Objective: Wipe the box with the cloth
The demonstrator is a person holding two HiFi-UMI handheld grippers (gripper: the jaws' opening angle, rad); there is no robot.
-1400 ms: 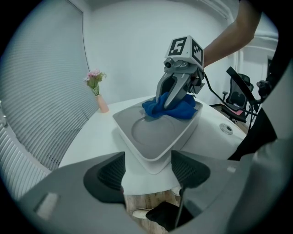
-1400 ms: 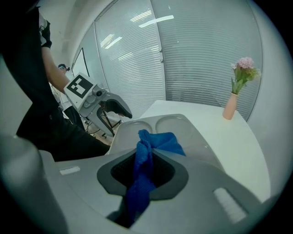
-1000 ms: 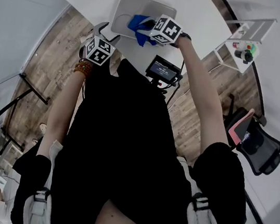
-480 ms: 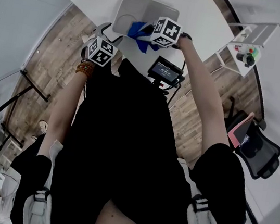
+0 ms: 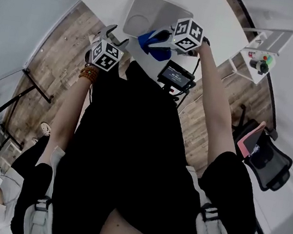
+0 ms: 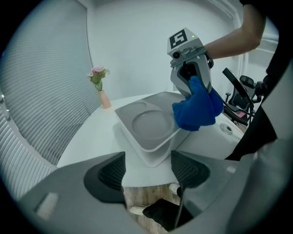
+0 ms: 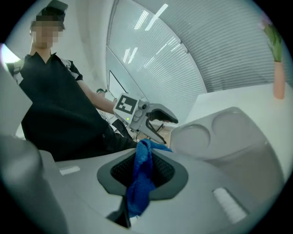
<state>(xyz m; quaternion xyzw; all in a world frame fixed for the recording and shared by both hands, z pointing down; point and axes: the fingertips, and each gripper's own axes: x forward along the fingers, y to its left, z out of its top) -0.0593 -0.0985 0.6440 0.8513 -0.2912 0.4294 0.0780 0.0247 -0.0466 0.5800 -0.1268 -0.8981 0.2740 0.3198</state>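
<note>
A shallow grey box [image 5: 151,14] with a round recess lies on the white table [image 5: 223,15]. In the left gripper view the box [image 6: 149,128] has the blue cloth [image 6: 197,107] hanging at its right rim. My right gripper [image 5: 154,42] is shut on that cloth [image 5: 154,49], which bunches between its pads [image 7: 141,183]. The box [image 7: 229,137] lies just ahead of it. My left gripper [image 5: 113,32] hovers off the table's near edge, left of the box, open with nothing between its fingers [image 6: 110,171].
A pink vase with flowers [image 6: 101,89] stands at the table's far left. A black device with a screen [image 5: 174,75] sits below the table edge. A white rack [image 5: 259,46] and an office chair [image 5: 264,154] stand to the right. Wooden floor lies below.
My right gripper has drawn the cloth from over the box to its near right rim. My left gripper has barely moved.
</note>
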